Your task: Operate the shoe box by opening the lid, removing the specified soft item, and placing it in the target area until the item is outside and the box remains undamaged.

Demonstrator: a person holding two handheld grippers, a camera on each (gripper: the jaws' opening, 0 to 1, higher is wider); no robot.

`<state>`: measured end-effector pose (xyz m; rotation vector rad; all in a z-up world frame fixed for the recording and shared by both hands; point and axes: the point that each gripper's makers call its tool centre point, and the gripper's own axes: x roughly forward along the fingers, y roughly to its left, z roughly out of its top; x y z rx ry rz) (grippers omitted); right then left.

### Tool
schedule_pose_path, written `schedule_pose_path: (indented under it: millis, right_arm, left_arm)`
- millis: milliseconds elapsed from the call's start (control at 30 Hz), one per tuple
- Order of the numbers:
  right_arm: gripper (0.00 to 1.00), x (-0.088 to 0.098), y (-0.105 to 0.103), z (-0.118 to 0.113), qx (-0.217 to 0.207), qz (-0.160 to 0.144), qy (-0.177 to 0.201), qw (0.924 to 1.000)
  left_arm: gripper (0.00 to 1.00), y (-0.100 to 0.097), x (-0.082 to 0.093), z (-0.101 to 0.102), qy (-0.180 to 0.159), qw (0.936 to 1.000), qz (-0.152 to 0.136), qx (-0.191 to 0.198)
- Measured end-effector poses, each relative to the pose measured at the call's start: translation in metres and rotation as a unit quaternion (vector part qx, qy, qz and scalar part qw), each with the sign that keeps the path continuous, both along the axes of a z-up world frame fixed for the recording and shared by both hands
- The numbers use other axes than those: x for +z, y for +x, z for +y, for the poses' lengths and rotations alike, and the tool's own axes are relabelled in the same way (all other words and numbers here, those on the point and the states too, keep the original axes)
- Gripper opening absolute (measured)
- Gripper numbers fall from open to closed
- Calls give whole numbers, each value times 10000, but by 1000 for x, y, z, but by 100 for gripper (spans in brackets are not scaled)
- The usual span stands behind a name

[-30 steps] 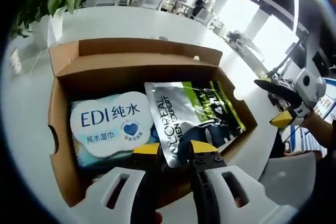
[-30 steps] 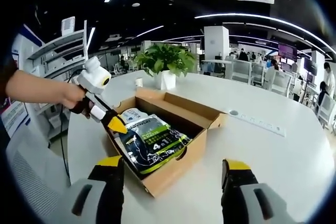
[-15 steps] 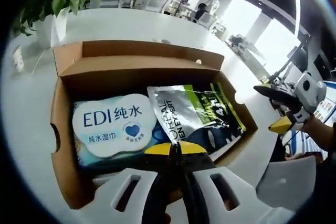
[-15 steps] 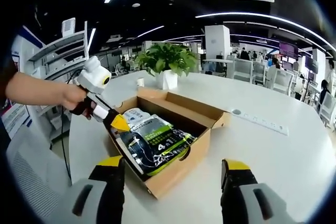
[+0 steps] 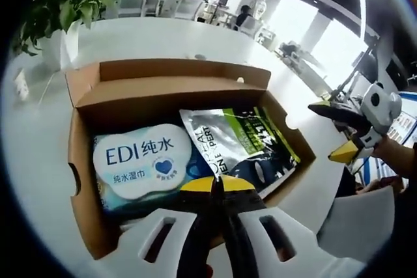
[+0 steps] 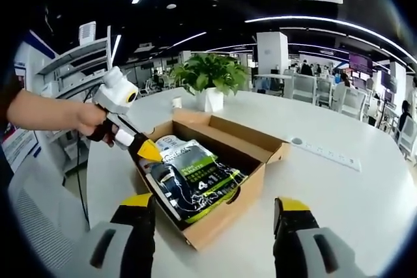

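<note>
An open brown cardboard shoe box (image 5: 169, 73) sits on a white table. Inside it lie a white-and-blue EDI wet wipes pack (image 5: 140, 157) and a silver, green and black soft pouch (image 5: 241, 138). My left gripper (image 5: 218, 183) is shut on the pouch's near edge. In the right gripper view the pouch (image 6: 195, 177) leans up over the box's (image 6: 254, 144) near wall. The left gripper's yellow tip (image 6: 148, 152) pinches its corner, with the wipes pack (image 6: 166, 141) behind. My right gripper (image 6: 214, 209) stands open in front of the box, holding nothing, and it hovers to the box's right (image 5: 339, 131).
A potted plant (image 6: 207, 76) stands on the table (image 6: 339, 187) behind the box, at upper left in the left gripper view (image 5: 52, 11). A white power strip (image 6: 326, 154) lies to the right. A grey chair (image 6: 39, 226) is by the table's edge.
My left gripper's jaws, open a second ago, have shut on the pouch's near edge. The pouch has risen slightly at that end. My right gripper has stayed open in place.
</note>
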<state>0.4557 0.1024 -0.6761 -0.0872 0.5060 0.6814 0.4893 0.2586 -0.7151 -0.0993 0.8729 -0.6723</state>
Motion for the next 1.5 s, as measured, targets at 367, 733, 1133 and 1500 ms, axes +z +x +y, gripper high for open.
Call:
schedule_pose_path:
  millis: [367,733,1133,1500]
  right_arm:
    - [69,7,5,16,130,-1,103,9999]
    - [61,2,3,46,454,214,125,9987]
    - [53,-13,4,68,566,737,304,9952]
    - [46,-28,8,76,501,1144,298,9917]
  left_arm:
    - [0,0,6,12,12,9999,-58,105]
    - [0,2,2,37,65,9994,-33,340]
    - [0,2,3,47,65,9988,-76,476]
    - [0,2,1,52,35,9985,-86,532]
